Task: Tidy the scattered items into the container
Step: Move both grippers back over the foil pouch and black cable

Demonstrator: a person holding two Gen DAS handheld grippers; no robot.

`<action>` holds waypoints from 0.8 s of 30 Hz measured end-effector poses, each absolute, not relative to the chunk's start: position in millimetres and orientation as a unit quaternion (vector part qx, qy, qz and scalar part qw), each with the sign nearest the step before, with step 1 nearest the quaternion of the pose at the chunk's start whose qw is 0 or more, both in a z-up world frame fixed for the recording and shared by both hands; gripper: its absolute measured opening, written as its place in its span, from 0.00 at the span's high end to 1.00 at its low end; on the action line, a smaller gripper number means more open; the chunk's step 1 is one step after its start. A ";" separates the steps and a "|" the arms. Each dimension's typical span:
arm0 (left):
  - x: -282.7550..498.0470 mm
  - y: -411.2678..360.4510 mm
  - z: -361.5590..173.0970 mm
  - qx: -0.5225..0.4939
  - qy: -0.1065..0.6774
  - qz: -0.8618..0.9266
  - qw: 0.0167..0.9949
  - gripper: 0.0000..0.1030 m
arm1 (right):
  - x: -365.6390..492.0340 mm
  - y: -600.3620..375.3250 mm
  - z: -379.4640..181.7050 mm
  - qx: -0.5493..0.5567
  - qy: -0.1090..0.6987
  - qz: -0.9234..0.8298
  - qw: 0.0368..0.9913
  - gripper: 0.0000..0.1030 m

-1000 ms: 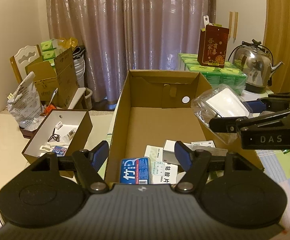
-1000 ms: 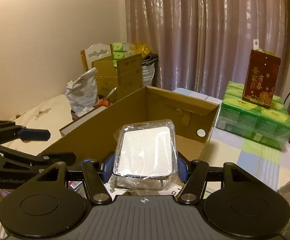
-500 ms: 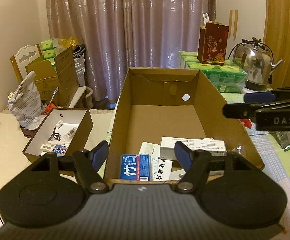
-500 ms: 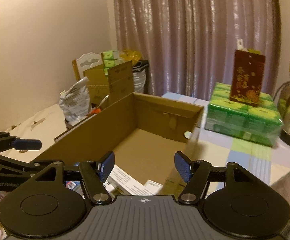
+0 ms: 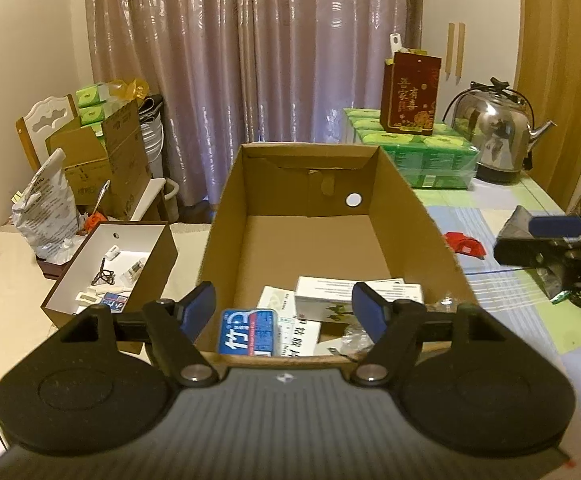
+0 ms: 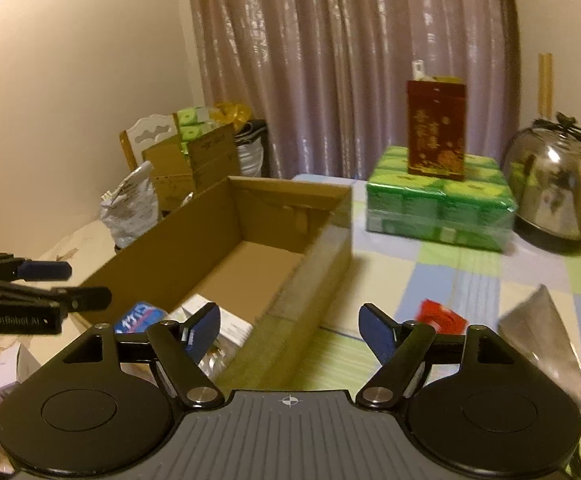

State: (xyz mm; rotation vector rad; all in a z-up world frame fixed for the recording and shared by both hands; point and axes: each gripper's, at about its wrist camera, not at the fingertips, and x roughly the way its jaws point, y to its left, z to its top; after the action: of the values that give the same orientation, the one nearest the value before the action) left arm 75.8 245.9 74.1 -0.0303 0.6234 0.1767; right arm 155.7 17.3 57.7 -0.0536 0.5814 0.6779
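The open cardboard box (image 5: 410, 200) sits straight ahead of my left gripper (image 5: 283, 304), which hovers at its near rim; its jaws are opening slightly with nothing between them. Inside lie a blue packet (image 5: 248, 330), white medicine boxes (image 5: 354, 292) and a crumpled clear plastic pack (image 5: 352, 336). My right gripper (image 6: 290, 322) hangs over the box's right wall (image 6: 310, 280) and the tablecloth, its jaws opening and empty. A red packet (image 6: 438, 316) and a silver foil pouch (image 6: 542, 340) lie on the cloth to its right. The left gripper (image 6: 50, 280) shows at the left edge.
A steel kettle (image 5: 494, 140) and a green tissue pack (image 5: 422, 160) topped by a red carton (image 5: 410, 92) stand at the back right. Left of the big box is a small white-lined box (image 5: 110, 264) of odds and ends, with a brown carton (image 5: 102, 160) and a bag (image 5: 46, 208) behind.
The right gripper let go of the clear plastic pack, which now lies in the box. It then swung right, away from the box, with its jaws wider. The left gripper stayed put.
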 end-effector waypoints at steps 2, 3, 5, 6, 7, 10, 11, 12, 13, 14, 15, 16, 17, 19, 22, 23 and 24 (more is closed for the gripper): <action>73.6 241.1 76.0 -0.015 0.307 0.083 0.948 0.31 | 150.5 6.3 56.5 -0.021 0.285 0.319 0.904 0.26; 72.2 237.9 76.5 -0.015 0.307 0.081 0.948 0.31 | 147.8 0.2 55.7 -0.019 0.288 0.314 0.905 0.26; 69.5 230.9 77.8 -0.015 0.308 0.076 0.948 0.30 | 141.8 -12.3 54.6 -0.014 0.292 0.304 0.907 0.25; 68.4 226.9 78.5 -0.014 0.309 0.074 0.948 0.30 | 138.5 -18.6 54.0 -0.011 0.294 0.298 0.908 0.23; 66.8 223.0 79.3 -0.012 0.310 0.071 0.948 0.30 | 135.7 -24.5 53.4 -0.010 0.296 0.295 0.909 0.22; 61.8 210.3 82.0 -0.011 0.310 0.063 0.949 0.29 | 124.2 -44.2 53.1 0.000 0.302 0.281 0.911 0.18; 60.4 206.3 83.0 -0.010 0.310 0.060 0.949 0.28 | 121.9 -50.0 53.6 0.003 0.303 0.278 0.912 0.18; 58.8 201.4 84.0 -0.009 0.311 0.056 0.949 0.28 | 119.8 -56.1 54.6 0.006 0.305 0.273 0.912 0.17; 57.5 196.9 84.8 -0.007 0.311 0.053 0.949 0.28 | 116.7 -61.8 55.1 0.010 0.305 0.269 0.913 0.16; 56.0 192.4 85.5 -0.005 0.311 0.050 0.949 0.28 | 113.7 -68.2 56.0 0.013 0.305 0.265 0.915 0.16; 54.7 188.1 86.2 -0.004 0.311 0.047 0.949 0.27 | 111.6 -73.1 56.6 0.015 0.305 0.261 0.916 0.15; 53.7 183.9 86.9 -0.004 0.311 0.044 0.949 0.25 | 109.4 -78.2 57.1 0.017 0.306 0.257 0.917 0.15; 52.5 179.7 87.6 -0.003 0.310 0.041 0.950 0.24 | 107.0 -84.0 57.9 0.019 0.306 0.253 0.918 0.14; 50.4 171.3 88.9 -0.004 0.310 0.033 0.950 0.23 | 104.8 -93.2 58.9 0.022 0.306 0.245 0.919 0.12; 49.0 160.4 89.5 -0.008 0.311 0.020 0.950 0.21 | 98.7 -108.2 58.1 0.024 0.308 0.232 0.922 0.08; 48.5 156.7 89.6 -0.008 0.311 0.015 0.950 0.20 | 97.0 -112.8 57.8 0.024 0.309 0.228 0.923 0.07; 48.0 151.8 89.7 -0.008 0.310 0.010 0.951 0.17 | 96.3 -118.0 56.8 0.024 0.310 0.223 0.924 0.07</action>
State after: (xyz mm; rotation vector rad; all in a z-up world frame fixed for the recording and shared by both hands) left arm 48.0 151.8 89.7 -0.0159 0.6312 0.0211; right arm 96.3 -118.0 56.8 0.0491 0.6355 0.4582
